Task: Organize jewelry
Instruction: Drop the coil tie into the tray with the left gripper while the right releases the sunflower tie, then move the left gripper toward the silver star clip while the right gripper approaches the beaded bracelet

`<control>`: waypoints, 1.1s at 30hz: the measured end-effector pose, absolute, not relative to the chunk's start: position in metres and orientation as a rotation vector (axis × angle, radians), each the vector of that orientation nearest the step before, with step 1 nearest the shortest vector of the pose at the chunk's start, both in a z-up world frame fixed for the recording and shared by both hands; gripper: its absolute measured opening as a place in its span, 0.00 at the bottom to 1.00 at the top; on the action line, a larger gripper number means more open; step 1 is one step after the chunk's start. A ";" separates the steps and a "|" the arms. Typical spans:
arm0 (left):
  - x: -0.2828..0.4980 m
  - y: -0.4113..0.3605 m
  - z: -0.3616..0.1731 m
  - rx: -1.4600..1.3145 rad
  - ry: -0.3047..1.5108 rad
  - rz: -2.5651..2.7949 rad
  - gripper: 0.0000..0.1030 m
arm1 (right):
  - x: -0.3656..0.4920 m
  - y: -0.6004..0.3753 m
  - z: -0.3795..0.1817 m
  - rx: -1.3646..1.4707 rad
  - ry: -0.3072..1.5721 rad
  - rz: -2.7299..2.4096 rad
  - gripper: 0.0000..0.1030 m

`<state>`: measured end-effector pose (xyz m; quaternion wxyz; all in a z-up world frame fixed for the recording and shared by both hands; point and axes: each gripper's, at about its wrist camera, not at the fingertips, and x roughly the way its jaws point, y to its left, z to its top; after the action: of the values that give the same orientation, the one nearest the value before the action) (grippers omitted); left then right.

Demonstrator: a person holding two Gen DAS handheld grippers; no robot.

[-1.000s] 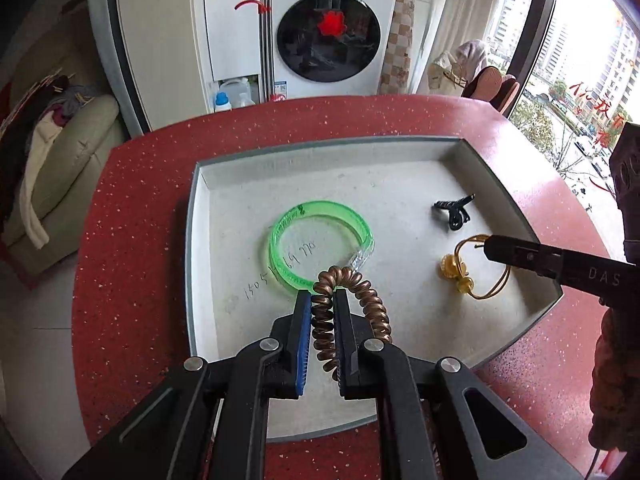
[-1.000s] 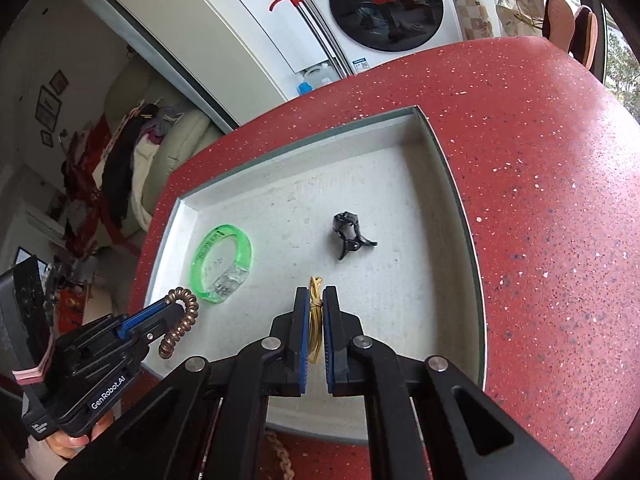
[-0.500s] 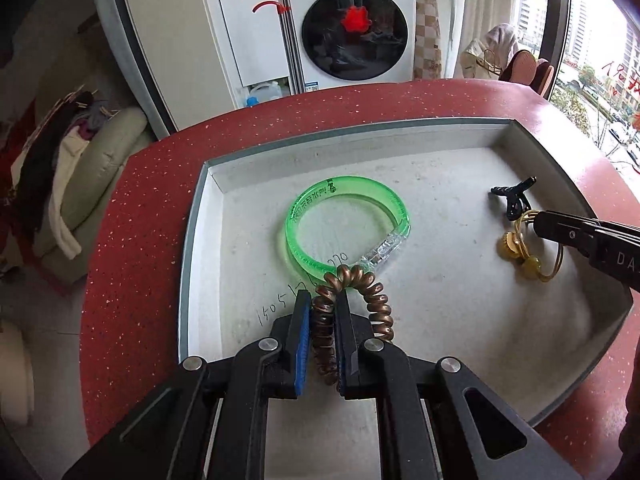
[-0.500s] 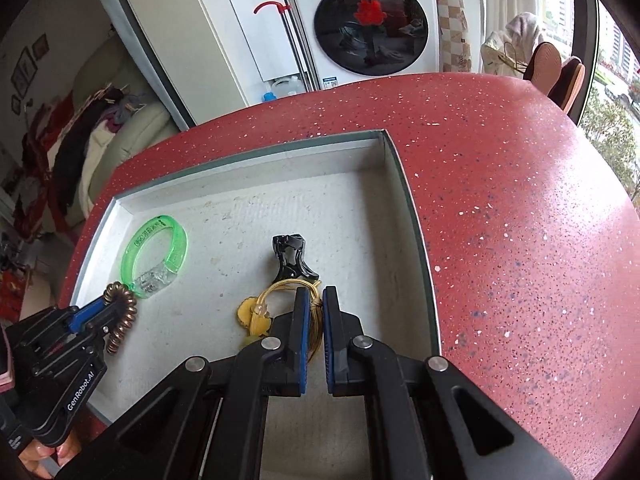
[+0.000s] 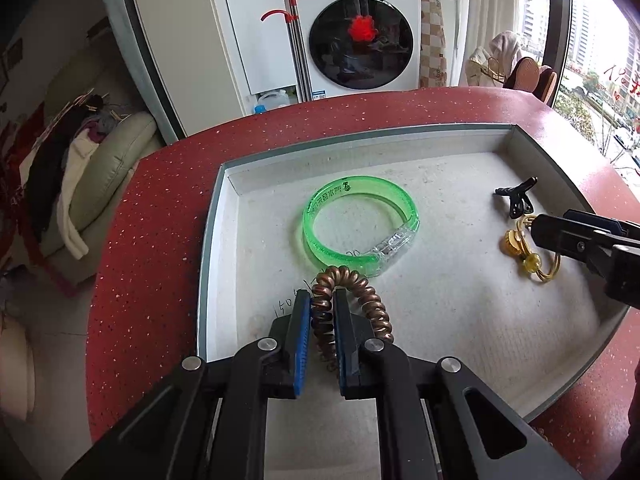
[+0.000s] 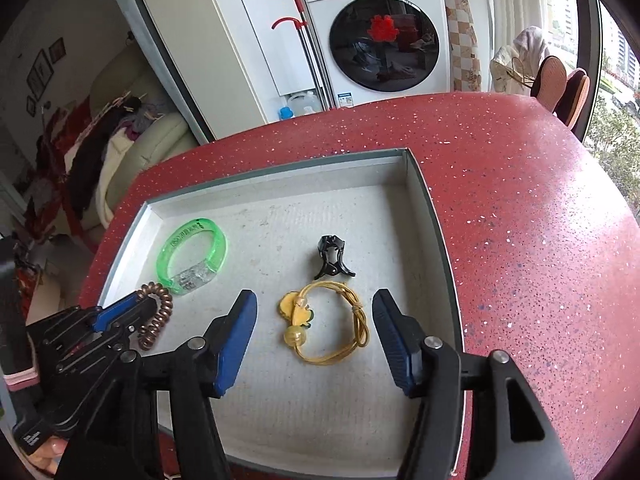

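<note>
A grey tray (image 5: 224, 216) (image 6: 436, 232) lies on the red table. My left gripper (image 5: 322, 304) is shut on a copper spiral hair tie (image 5: 360, 292) (image 6: 154, 312), low over the tray's near left, just short of a green bangle (image 5: 360, 216) (image 6: 192, 256). My right gripper (image 6: 314, 312) is open, its fingers either side of a yellow cord bracelet (image 6: 328, 328) (image 5: 528, 256) lying on the tray floor. A black hair claw (image 6: 332, 256) (image 5: 518, 198) lies just beyond the bracelet.
The red speckled table (image 6: 520, 220) surrounds the tray, with its edge to the left (image 5: 120, 240). A washing machine (image 5: 360, 28) stands beyond the table. A sofa with clothes (image 5: 80, 168) is at left, chairs (image 6: 560, 84) at right.
My right gripper has opened and let go of the yellow bracelet, which now lies on the tray. My left gripper has moved further over the tray with the spiral hair tie.
</note>
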<state>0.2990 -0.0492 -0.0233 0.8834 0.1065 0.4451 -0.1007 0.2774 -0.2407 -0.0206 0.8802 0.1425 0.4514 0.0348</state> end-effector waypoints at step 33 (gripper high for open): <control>0.214 -0.003 0.037 0.108 0.788 -0.176 1.00 | 0.158 -0.227 0.026 0.362 0.820 0.107 1.00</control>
<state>0.2136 -0.0034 0.0365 0.9182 0.0527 0.3832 -0.0857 0.1584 -0.2272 0.0256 0.8998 0.1749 0.3964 0.0516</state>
